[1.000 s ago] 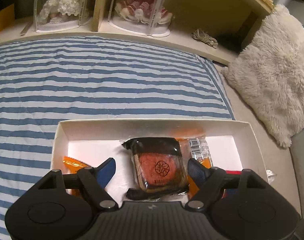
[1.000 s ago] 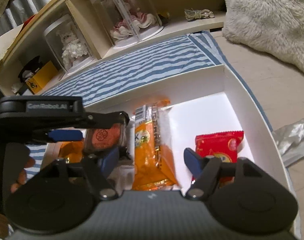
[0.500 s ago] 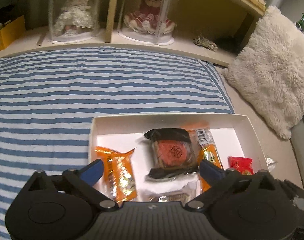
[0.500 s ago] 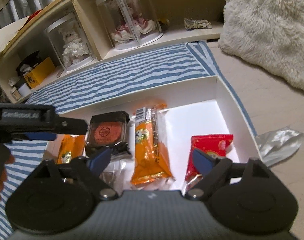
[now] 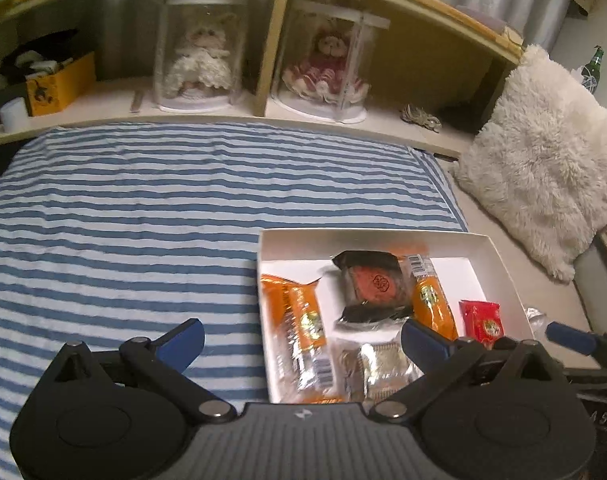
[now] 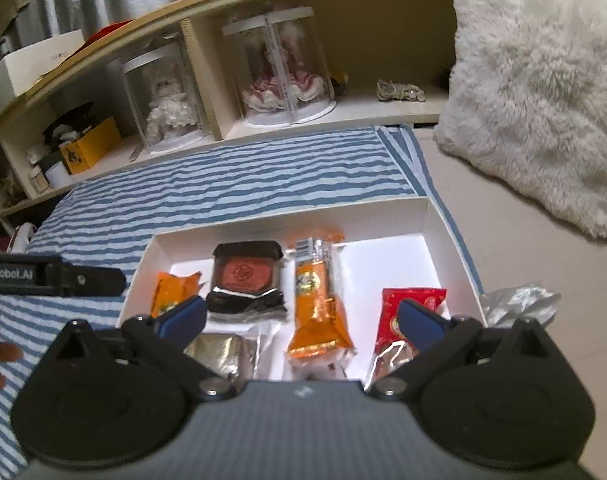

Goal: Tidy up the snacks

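A white box (image 5: 367,237) (image 6: 287,218) lies on the striped blanket and holds several snacks: a black-wrapped red cake (image 5: 373,282) (image 6: 245,274), two orange packets (image 5: 299,320) (image 6: 317,304), a red packet (image 5: 482,318) (image 6: 407,300) and a clear-wrapped biscuit (image 5: 379,364) (image 6: 219,350). My left gripper (image 5: 303,338) is open and empty, raised at the box's left near corner. My right gripper (image 6: 301,318) is open and empty, above the box's near edge.
A blue-striped blanket (image 5: 143,208) covers the bed. A shelf with two doll cases (image 5: 199,64) (image 6: 283,64) stands behind. A fluffy white pillow (image 5: 543,168) (image 6: 543,80) lies to the right. A crumpled silver wrapper (image 6: 519,304) lies beside the box.
My left gripper let go of the black-wrapped cake, opened wide and pulled back, up and left. My right gripper also pulled back and up from the box.
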A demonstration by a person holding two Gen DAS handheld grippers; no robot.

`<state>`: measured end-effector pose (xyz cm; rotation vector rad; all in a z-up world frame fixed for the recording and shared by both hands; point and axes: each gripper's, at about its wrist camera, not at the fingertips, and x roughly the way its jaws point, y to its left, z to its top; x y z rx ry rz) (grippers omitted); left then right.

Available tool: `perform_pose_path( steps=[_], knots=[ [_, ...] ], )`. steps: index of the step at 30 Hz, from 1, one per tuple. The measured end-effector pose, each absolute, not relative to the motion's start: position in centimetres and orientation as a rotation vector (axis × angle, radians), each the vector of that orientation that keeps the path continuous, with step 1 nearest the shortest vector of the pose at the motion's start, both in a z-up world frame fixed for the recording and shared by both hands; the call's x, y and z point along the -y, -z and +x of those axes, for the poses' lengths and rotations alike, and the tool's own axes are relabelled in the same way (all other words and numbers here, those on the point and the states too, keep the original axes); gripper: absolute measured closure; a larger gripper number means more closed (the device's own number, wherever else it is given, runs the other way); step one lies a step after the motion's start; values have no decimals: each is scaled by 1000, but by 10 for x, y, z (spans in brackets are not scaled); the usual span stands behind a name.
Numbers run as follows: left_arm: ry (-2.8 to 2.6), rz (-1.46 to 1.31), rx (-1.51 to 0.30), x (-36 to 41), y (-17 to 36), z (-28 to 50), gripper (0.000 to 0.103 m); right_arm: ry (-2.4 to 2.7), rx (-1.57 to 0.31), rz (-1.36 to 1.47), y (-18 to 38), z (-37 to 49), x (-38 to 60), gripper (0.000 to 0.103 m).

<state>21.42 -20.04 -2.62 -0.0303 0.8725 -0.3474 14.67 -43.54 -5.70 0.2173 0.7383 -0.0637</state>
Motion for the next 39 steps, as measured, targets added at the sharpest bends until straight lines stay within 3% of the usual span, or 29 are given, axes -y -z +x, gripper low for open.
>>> perform_pose_path(
  steps=[20, 39],
  knots=[
    [303, 111, -594, 160, -39, 87, 0, 106, -621, 117, -14, 54, 400, 1],
    [299, 109, -504, 134, -26, -3, 0, 134, -518, 64, -25, -49, 373, 1]
  ],
)
